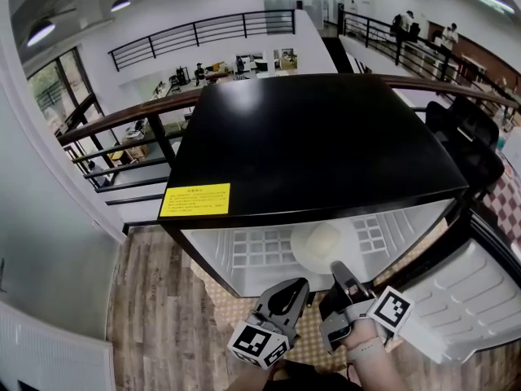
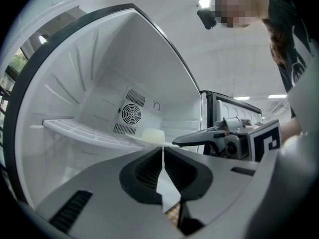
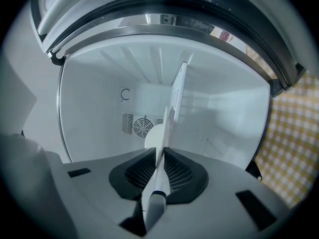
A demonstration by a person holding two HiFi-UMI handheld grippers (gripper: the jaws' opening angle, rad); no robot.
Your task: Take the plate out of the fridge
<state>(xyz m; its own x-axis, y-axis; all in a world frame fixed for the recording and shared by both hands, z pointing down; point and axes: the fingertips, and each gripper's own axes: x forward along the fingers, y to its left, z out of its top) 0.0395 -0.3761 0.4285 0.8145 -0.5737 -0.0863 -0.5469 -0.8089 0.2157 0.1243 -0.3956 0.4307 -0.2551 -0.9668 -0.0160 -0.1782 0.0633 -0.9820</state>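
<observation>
A white plate [image 1: 319, 247] lies on the wire shelf [image 1: 252, 249] inside the open black-topped fridge [image 1: 317, 145]. My right gripper [image 1: 336, 267] reaches in to the plate's near rim. In the right gripper view the plate [image 3: 155, 136] shows edge-on, and the right gripper [image 3: 162, 156] is shut on its thin rim. My left gripper [image 1: 299, 285] hangs just left of the right one at the fridge mouth, apart from the plate. Seen from the left gripper view, the left gripper [image 2: 163, 151] is shut with nothing in it, and the plate [image 2: 153, 135] sits beyond it on the shelf.
The fridge door [image 1: 476, 300] stands open at the right. A fan grille [image 2: 130, 114] marks the fridge's back wall. A yellow checked mat [image 3: 296, 133] covers the floor in front. Wooden flooring [image 1: 163, 324] lies to the left, and a railing [image 1: 122, 133] runs behind the fridge.
</observation>
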